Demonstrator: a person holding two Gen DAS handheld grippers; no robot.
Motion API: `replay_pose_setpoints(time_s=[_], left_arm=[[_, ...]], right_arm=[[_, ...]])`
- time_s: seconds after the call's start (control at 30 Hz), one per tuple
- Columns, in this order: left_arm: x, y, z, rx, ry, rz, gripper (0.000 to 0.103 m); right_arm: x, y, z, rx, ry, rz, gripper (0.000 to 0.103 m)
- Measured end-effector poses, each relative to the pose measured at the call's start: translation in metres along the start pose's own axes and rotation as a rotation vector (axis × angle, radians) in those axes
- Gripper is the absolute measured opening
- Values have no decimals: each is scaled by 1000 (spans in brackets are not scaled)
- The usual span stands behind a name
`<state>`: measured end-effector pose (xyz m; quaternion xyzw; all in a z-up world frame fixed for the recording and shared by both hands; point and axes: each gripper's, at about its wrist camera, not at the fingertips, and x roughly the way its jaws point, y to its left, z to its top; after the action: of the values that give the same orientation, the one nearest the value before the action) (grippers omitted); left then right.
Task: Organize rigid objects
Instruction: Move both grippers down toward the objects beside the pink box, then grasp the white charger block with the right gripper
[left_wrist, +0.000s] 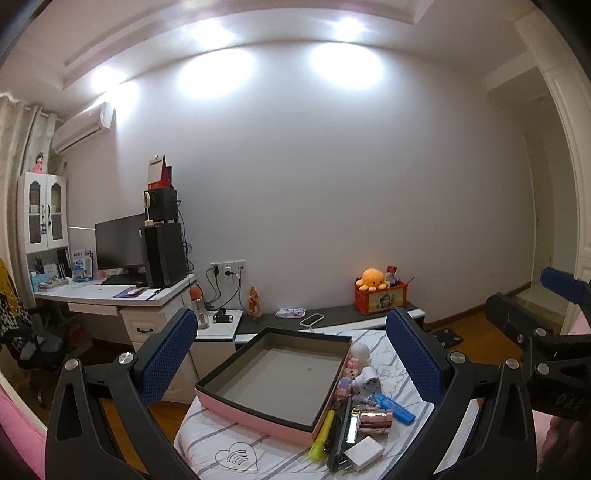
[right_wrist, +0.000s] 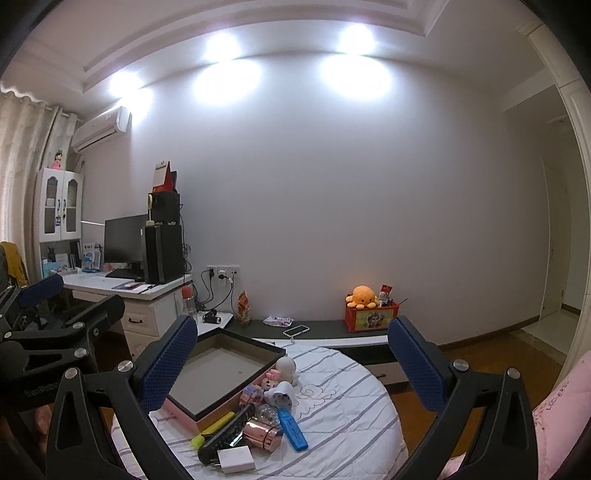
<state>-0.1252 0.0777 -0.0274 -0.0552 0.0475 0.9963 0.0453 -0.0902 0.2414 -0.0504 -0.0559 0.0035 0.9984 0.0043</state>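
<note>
A pink box (left_wrist: 258, 415) with a dark rim and empty grey inside sits on a round table with a striped white cloth (right_wrist: 343, 406); the box also shows in the right wrist view (right_wrist: 184, 411). Beside it lie a blue highlighter (right_wrist: 292, 428), a yellow highlighter (right_wrist: 214, 431), a rose-gold cylinder (right_wrist: 262, 434), a black remote (right_wrist: 225, 437), a white charger (right_wrist: 236, 458) and small white figurines (right_wrist: 286, 369). My left gripper (left_wrist: 291, 358) is open above the box. My right gripper (right_wrist: 291, 365) is open above the pile. Both are empty.
A desk (left_wrist: 110, 295) with monitor and computer tower stands at the left. A low dark shelf (right_wrist: 321, 328) along the wall holds a phone, a red box and an orange plush (right_wrist: 362, 295). Wooden floor lies at the right, pink fabric (right_wrist: 561, 417) at the lower right.
</note>
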Motion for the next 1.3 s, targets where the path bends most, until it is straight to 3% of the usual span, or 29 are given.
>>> replay_pose_setpoints(time_s=[0.2,0.53,0.63,0.97,1.13,1.3], left_arm=[[20,3,-7,-15,37,-16,103],[69,-9,-38,11,167,-37,103],[84,-12,-60,20,247,-67,103],[124,-34,-153,67,580,-141,103],[130,-27,-181,107,678,-103,103],[135,-12,-196,68,747,-84,103]], right_arm=[[19,-1,-8,-1,35,0,103],[55,-13,-32,13,134,-12,103],[64,-16,-44,5,175,-13,103],[109,-40,-118,23,428,-16,103],[123,-35,-147,12,522,35,103],[132,-19,-168,-3,588,106,103]])
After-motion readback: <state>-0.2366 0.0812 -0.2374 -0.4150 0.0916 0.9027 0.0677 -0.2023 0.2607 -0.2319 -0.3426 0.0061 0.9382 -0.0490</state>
